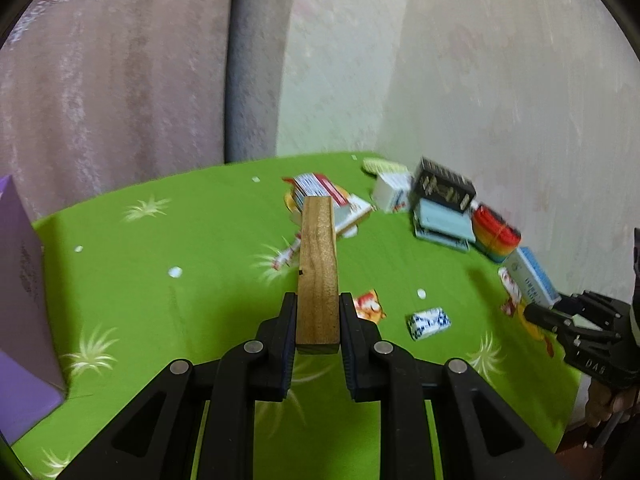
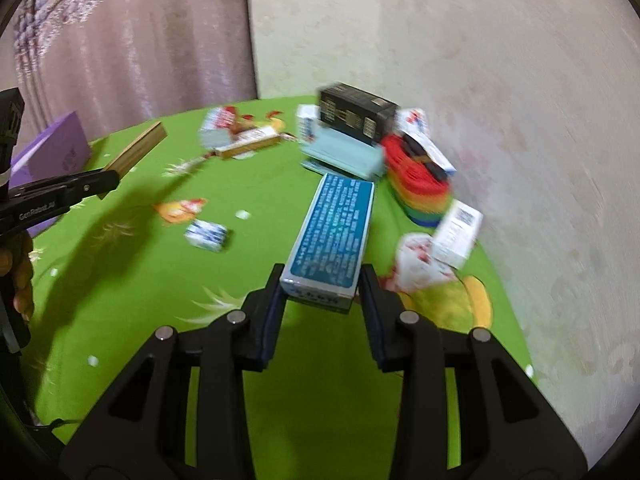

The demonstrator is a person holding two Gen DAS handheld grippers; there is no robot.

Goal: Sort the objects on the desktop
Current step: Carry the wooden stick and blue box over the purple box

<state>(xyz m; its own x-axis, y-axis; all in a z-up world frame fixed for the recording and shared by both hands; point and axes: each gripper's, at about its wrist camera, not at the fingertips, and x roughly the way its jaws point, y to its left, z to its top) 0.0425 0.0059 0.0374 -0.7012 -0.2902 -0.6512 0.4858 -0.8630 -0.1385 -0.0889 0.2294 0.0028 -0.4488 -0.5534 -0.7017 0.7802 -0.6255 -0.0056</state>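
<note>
A carry step of the sorting is judged to be in hand, with both tools loaded. The left tool [image 1: 318, 320] is closed on a long brown wooden block [image 1: 318, 272], which is gripped near its lower end and juts forward above the green cloth-covered surface [image 1: 180, 240]. The right tool [image 2: 322, 284] is closed around a long blue-and-white printed carton [image 2: 334, 236], held by its near end with the far end pointing toward the black box [image 2: 354, 114] stacked on a pale blue box [image 2: 344, 156].

That black box serves as the landmark. Just right of it a rainbow-striped stack [image 2: 420, 188] is seen, and nearer than that stack a small white carton [image 2: 458, 234] rests beside a red-and-white packet [image 2: 416, 260]. Left of the black box red-and-white packages [image 2: 236, 132] are piled; well in front of it a small blue-and-white wrapped packet [image 2: 208, 234] and an orange wrapper [image 2: 180, 210] lie apart on the surface. Far to its left a purple box [image 2: 48, 152] stands at the surface's edge.

For the next move, a destination for each held item is called for, and a gentle set-down among like things; which group is meant cannot be told. Both views are motion-blurred, so printed labels are unreadable. The purple box is cut off by the frame.
</note>
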